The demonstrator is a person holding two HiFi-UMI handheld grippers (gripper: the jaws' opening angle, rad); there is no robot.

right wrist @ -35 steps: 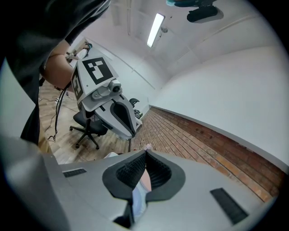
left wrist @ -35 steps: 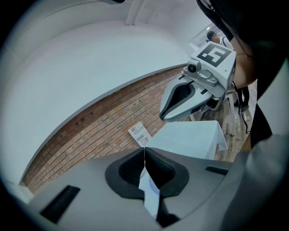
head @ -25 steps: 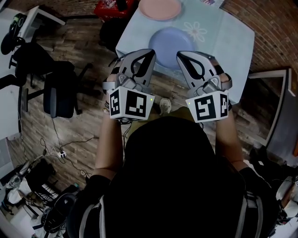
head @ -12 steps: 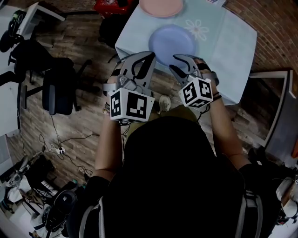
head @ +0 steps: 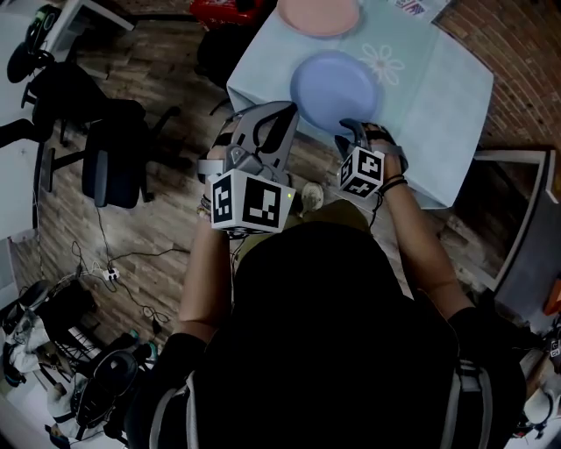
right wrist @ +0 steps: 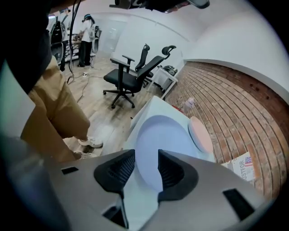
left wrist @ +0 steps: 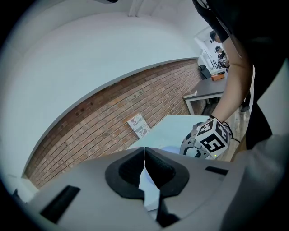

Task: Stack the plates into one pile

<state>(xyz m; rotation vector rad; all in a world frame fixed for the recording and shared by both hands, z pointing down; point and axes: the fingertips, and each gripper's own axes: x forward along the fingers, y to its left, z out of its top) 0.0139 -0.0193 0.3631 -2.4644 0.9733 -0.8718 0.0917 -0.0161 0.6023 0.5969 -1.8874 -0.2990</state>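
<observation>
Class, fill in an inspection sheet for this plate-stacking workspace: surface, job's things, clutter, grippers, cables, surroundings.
Surface: table under a pale blue cloth with a flower print.
Job's things: blue plate near the front edge, pink plate behind it; apart, not yet stacked.
Clutter: printed card at the table's far corner.
Grippers: left gripper jaws together, nothing between them; right gripper jaws have just been opening and stand apart at the blue plate's near rim, not pressing on it.
Cables: power strip with loose leads on the floor, left of the person.
Surroundings: wooden floor, brick wall, office chair.
</observation>
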